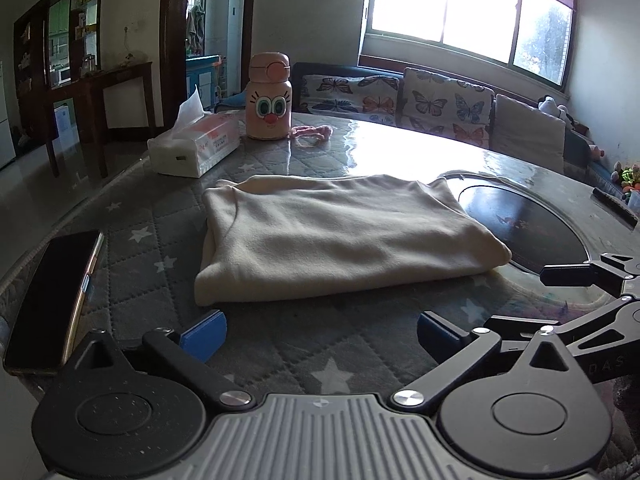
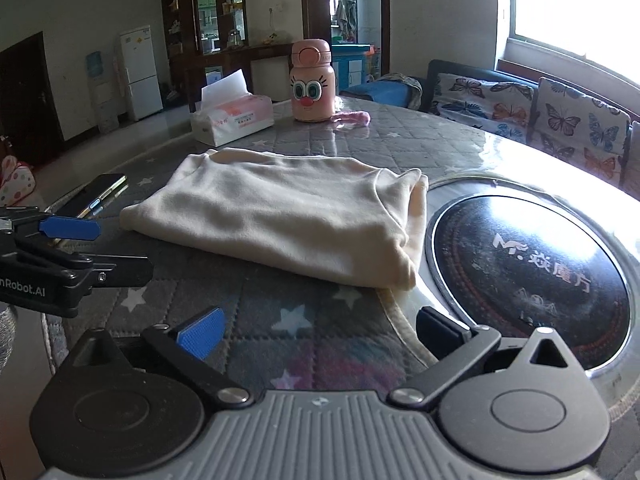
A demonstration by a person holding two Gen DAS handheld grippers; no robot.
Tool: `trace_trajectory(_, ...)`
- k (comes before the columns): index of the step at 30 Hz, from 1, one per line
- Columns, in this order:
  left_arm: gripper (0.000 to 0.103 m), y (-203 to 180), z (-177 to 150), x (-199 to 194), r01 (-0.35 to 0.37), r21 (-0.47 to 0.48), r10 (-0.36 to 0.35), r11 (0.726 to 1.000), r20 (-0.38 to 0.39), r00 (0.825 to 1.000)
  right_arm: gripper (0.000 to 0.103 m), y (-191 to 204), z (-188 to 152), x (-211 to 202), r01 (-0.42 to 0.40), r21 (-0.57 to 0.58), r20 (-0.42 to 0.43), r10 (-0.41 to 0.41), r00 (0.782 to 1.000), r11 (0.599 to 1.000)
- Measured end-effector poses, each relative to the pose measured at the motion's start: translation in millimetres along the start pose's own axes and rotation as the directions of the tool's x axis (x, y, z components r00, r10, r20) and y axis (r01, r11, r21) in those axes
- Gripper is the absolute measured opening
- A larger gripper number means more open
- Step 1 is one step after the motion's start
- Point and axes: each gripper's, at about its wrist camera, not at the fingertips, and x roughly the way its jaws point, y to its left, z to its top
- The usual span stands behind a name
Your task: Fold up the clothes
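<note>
Left gripper (image 1: 322, 334) hangs over the near edge of the desk (image 1: 280, 352), its blue-padded fingers (image 1: 204, 334) spread wide with nothing between them, just short of the folded cream garment (image 1: 340, 236). The garment lies flat on the star-patterned quilted cover, its right end overlapping the rim of a round dark glass inset (image 1: 532, 224). A dark phone (image 1: 52, 300) lies at the left edge; a tissue box (image 1: 196, 146) and a pink cartoon-faced bottle (image 1: 269, 96) stand beyond; the right gripper (image 1: 592, 276) enters at right.
</note>
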Motion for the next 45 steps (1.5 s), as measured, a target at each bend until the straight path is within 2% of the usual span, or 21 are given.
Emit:
trace_trajectory(18,0.103,-10,-13,-25,-0.018,-0.005,0.018,1.000,0.022,1.000,0.103,2,-14,-20,0.024,0.076,0.008,-0.025,1.000,0.997)
trace_trajectory(45,0.103,-30,-27,-25,-0.067,0.038,0.068,0.997,-0.033,0.997,0.103,7,-30,-29,0.026,0.088,0.005,-0.026,1.000,0.996)
